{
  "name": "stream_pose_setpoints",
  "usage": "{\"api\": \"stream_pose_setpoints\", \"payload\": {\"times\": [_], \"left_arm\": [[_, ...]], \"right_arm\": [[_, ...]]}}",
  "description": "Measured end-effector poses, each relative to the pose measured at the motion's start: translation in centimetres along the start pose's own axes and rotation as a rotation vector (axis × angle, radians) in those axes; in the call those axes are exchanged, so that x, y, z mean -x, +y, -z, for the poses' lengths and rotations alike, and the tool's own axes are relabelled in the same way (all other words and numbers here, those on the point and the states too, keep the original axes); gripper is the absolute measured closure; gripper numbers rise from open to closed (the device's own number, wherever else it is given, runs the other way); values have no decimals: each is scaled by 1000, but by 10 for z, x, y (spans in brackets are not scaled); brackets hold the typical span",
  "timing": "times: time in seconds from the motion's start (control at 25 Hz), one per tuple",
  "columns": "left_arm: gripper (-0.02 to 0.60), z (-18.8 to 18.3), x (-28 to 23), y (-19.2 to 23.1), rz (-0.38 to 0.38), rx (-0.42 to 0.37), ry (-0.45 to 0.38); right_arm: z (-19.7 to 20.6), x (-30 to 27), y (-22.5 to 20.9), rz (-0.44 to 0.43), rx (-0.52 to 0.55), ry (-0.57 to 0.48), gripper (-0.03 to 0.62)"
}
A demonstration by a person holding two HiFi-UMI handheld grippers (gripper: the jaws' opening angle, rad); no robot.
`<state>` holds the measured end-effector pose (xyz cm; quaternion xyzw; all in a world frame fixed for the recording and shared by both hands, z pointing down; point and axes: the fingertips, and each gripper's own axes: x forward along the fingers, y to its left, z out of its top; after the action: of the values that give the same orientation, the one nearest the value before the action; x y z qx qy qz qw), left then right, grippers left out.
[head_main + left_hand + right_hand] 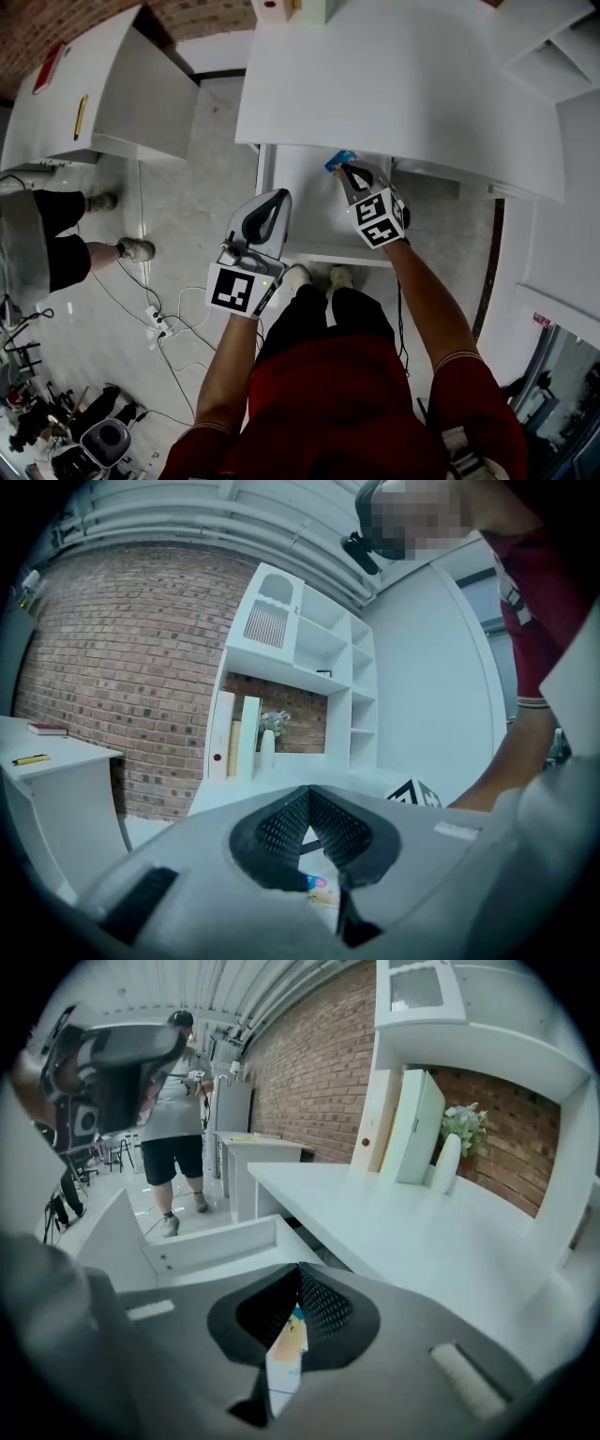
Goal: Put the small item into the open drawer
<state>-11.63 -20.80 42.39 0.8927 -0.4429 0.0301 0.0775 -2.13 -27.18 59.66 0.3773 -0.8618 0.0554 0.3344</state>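
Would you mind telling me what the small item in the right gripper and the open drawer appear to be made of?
Small item: probably a thin printed plastic or foil sachet. It looks flat and white with blue and orange print, and it is seen edge-on.
Drawer: seemingly white-coated board with a matte finish. Its panels look smooth, flat and uniform, with no grain visible.

Looks like a staged home-office corner inside a lab or studio, I think. There's a white desk (394, 84), a shelf unit (309, 658) and a vase (268, 750) against a brick wall (122, 667). On the left floor, a power strip (155, 323) trails loose cables, with dark gear (66, 422) heaped nearby.
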Motion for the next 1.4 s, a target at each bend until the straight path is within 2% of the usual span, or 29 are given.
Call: {"api": "stream_pose_setpoints", "payload": {"times": [0.4, 0.52, 0.76, 1.0, 1.4], "left_arm": [[574, -17, -2, -5, 5, -9, -26], [574, -19, 2, -8, 0, -18, -7], [574, -44, 7, -21, 16, -25, -65], [574, -62, 16, -40, 40, -40, -92], [574, -85, 39, -65, 68, -59, -127]], "right_arm": [[-74, 66, 10, -37, -89, -229, 582], [-95, 90, 14, -46, -111, -293, 582], [-126, 133, 24, -55, -128, -397, 582], [-147, 173, 33, -73, -138, -491, 582], [-165, 226, 60, -94, -132, -590, 583]]}}
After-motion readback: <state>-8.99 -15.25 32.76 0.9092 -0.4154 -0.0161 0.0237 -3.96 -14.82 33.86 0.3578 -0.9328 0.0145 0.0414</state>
